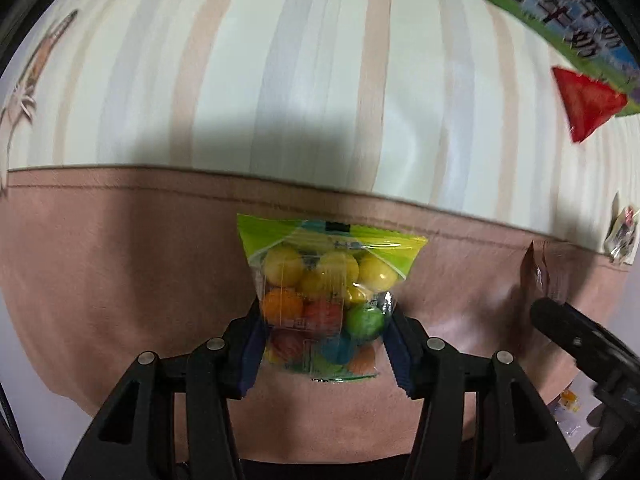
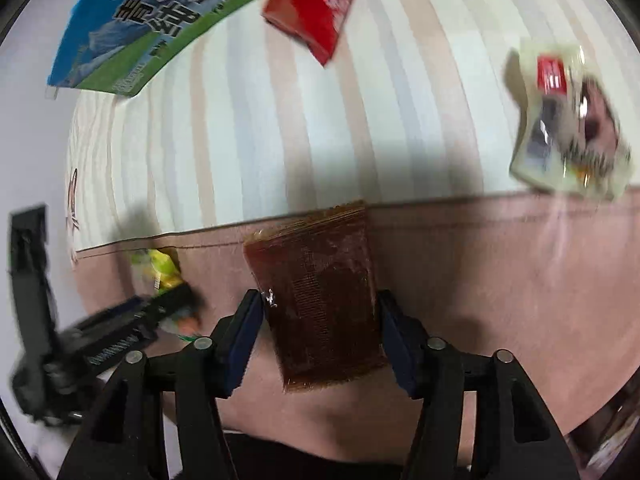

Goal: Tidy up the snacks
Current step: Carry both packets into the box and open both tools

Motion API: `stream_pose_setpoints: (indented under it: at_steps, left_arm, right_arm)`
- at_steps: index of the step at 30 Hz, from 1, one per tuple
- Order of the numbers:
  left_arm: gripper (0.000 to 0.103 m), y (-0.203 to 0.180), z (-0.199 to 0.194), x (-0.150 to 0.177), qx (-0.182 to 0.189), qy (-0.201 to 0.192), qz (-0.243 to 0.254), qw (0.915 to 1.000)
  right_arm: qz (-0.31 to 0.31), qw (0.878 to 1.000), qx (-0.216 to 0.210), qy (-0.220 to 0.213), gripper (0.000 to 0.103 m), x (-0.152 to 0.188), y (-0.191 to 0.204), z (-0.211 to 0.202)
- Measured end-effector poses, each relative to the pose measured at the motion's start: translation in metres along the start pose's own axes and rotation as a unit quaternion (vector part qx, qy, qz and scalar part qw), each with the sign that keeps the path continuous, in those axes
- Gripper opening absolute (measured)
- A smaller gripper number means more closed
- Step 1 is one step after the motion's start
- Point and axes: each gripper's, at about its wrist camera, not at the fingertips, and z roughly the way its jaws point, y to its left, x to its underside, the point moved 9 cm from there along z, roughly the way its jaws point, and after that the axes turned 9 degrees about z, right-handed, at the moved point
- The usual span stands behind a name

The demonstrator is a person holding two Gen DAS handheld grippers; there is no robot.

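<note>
Above the pink band of the striped bedsheet (image 1: 120,248), two snack items held clear of the cloth, one per tool. Item one: candy bag (image 1: 326,300), clear film with a green-yellow header, filled with round coloured sweets; clamped in the left gripper (image 1: 325,344), whose blue pads (image 1: 250,354) press its lower half from both sides. Judged light but lumpy: the film is slick and the balls can roll under pressure, so the load may shift or slide in the grip; a hold across the flat sealed header or low on the packed body looks safer than at the loose middle. Item two: brown packet (image 2: 320,300), flat, translucent, with crimped ends; clamped in the right gripper (image 2: 320,340) by its long edges, upper end standing free. Judged light, thin and bendable, likely to buckle if squeezed hard, its glossy skin giving little friction; edge hold near the middle seems adequate. Remaining stock on the sheet, well apart from both tools: red packet (image 2: 312,12) beside a blue-and-green carton (image 2: 152,28), and a pale wrapped snack (image 2: 568,128) near the border of stripes and pink. Contents of the pale wrapper blurred, not identified. Sorting destination not visible.
</note>
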Motion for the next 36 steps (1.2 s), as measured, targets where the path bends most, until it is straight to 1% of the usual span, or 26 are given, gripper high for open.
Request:
stream_pose_setpoints:
  at_steps: [1,2,5,7,9,10,11,12,14,17,19,22,24,25,27,28,31,34,36]
  left_arm:
    - [0.052,0.001,0.001,0.000,-0.004,-0.003,0.003,1.0000]
    - [0.052,0.002,0.002,-0.001,-0.007,-0.005,0.006,0.9999]
    - [0.052,-0.006,0.005,0.002,-0.012,-0.009,0.010,0.9998]
    - [0.052,-0.008,0.006,0.004,-0.015,-0.013,0.013,0.9997]
    - [0.052,-0.009,0.008,0.002,-0.020,-0.017,0.017,0.9995]
    - [0.052,-0.026,0.008,-0.002,-0.023,-0.019,0.019,0.9994]
    - [0.052,-0.033,0.009,-0.001,-0.025,-0.021,0.019,0.9993]
    - [0.052,-0.037,0.007,-0.004,-0.027,-0.022,0.019,0.9992]
    - [0.052,-0.041,0.009,-0.005,-0.031,-0.024,0.020,0.9990]
    - [0.052,-0.047,0.010,-0.003,-0.034,-0.027,0.023,0.9988]
    - [0.052,-0.047,0.011,-0.004,-0.033,-0.024,0.022,0.9989]
    - [0.052,-0.052,0.012,-0.004,-0.032,-0.019,0.019,0.9991]
    - [0.051,-0.053,0.011,-0.004,-0.028,-0.022,0.016,0.9992]
    - [0.050,-0.053,0.010,-0.004,-0.028,-0.024,0.016,0.9992]
    - [0.047,-0.052,0.006,-0.002,-0.028,-0.033,0.016,0.9989]
    - [0.046,-0.050,0.002,-0.001,-0.030,-0.037,0.017,0.9988]
    - [0.046,-0.058,-0.003,0.006,-0.030,-0.044,0.018,0.9984]
    - [0.045,-0.068,-0.012,0.015,-0.018,-0.048,0.021,0.9985]
    - [0.045,-0.076,-0.028,0.020,-0.004,-0.054,0.026,0.9982]
  right_arm:
    - [-0.005,1.000,0.002,0.000,0.082,0.002,0.004,0.000]
    - [-0.014,1.000,0.016,-0.007,0.084,0.002,0.005,0.001]
    - [-0.045,0.997,0.056,-0.032,0.084,-0.004,0.014,0.005]
    - [-0.059,0.994,0.081,-0.039,0.084,-0.006,0.018,0.012]
    - [-0.070,0.991,0.106,-0.049,0.081,-0.009,0.024,0.019]
    - [-0.072,0.989,0.117,-0.055,0.075,-0.009,0.026,0.023]
    - [-0.075,0.987,0.128,-0.062,0.071,-0.009,0.024,0.023]
    - [-0.074,0.986,0.131,-0.066,0.070,-0.009,0.024,0.024]
    - [-0.074,0.985,0.136,-0.071,0.067,-0.008,0.023,0.026]
    - [-0.074,0.985,0.136,-0.072,0.067,-0.007,0.019,0.024]
    - [-0.077,0.985,0.139,-0.065,0.068,-0.001,0.015,0.024]
    - [-0.088,0.984,0.148,-0.051,0.075,-0.002,0.020,0.026]
    - [-0.092,0.982,0.153,-0.052,0.076,0.006,0.033,0.025]
    - [-0.094,0.982,0.156,-0.056,0.076,0.007,0.034,0.025]
    - [-0.097,0.980,0.161,-0.071,0.066,0.008,0.039,0.026]
    - [-0.099,0.979,0.158,-0.078,0.059,0.010,0.040,0.023]
    - [-0.100,0.981,0.137,-0.089,0.058,0.016,0.042,0.015]
    - [-0.092,0.985,0.109,-0.092,0.058,0.019,0.040,0.004]
    - [-0.087,0.988,0.090,-0.093,0.058,0.021,0.044,-0.008]
